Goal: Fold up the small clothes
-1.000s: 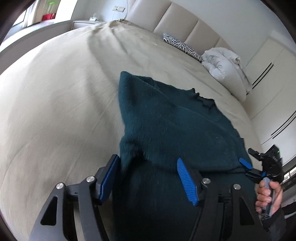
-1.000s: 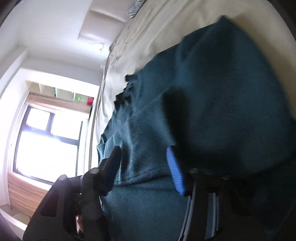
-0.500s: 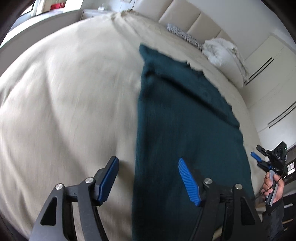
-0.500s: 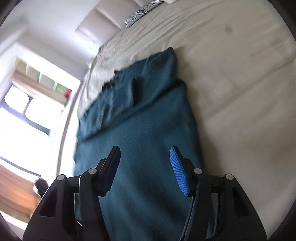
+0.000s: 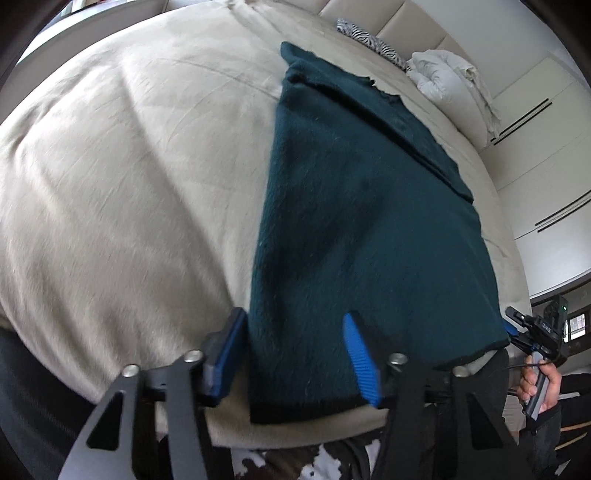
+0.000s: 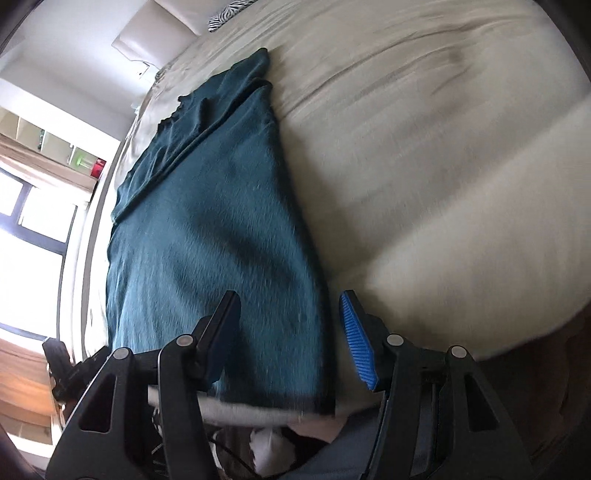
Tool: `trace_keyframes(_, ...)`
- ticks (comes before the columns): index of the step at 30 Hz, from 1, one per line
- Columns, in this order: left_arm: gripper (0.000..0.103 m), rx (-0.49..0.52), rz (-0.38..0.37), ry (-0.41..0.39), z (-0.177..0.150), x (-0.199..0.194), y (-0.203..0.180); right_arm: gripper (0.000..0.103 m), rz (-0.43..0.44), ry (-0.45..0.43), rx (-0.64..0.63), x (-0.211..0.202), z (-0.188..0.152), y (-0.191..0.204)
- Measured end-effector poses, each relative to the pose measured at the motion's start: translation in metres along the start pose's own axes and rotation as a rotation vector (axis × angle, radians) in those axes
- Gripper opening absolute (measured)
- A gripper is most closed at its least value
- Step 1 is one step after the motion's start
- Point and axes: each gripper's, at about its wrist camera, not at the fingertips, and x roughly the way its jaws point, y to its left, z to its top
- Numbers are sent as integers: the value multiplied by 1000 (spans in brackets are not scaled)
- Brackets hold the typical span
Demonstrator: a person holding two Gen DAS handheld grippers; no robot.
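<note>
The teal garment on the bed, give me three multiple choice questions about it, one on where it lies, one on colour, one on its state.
1. Where does the teal garment lie?
A. on the beige bed
B. on the floor
C. on a chair

2. What colour are the pads on the left gripper?
A. red
B. blue
C. yellow

3. How does the garment lie?
A. bunched in a ball
B. hanging from a hook
C. spread long and flat, its far end folded over

Answers: 1 A, the bedcover shows on both sides of it. 2 B, both fingers carry blue ribbed pads. 3 C, it stretches flat toward the headboard with a doubled layer at the far end.
</note>
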Motion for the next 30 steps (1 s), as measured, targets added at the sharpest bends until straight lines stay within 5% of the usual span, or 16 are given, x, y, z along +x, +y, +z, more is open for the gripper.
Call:
trace_keyframes(10, 51, 6, 14, 42, -4, 3, -6, 48, 11, 54, 16, -18, -22, -6)
trace_keyframes(15, 10, 2, -2, 69, -4, 8, 0, 19, -8, 70, 16, -9, -20, -9)
trace_keyframes(16, 9, 5, -10, 71, -4, 8, 0, 10, -11, 71, 19, -9, -20, -10)
trace_keyframes(20, 7, 29, -33, 69, -5, 0, -4, 6, 13, 67, 31, -12, -20, -12)
trace_keyframes(30, 6, -130, -374, -59, 26, -55, 2, 6, 234, 0, 29, -42, 6, 25)
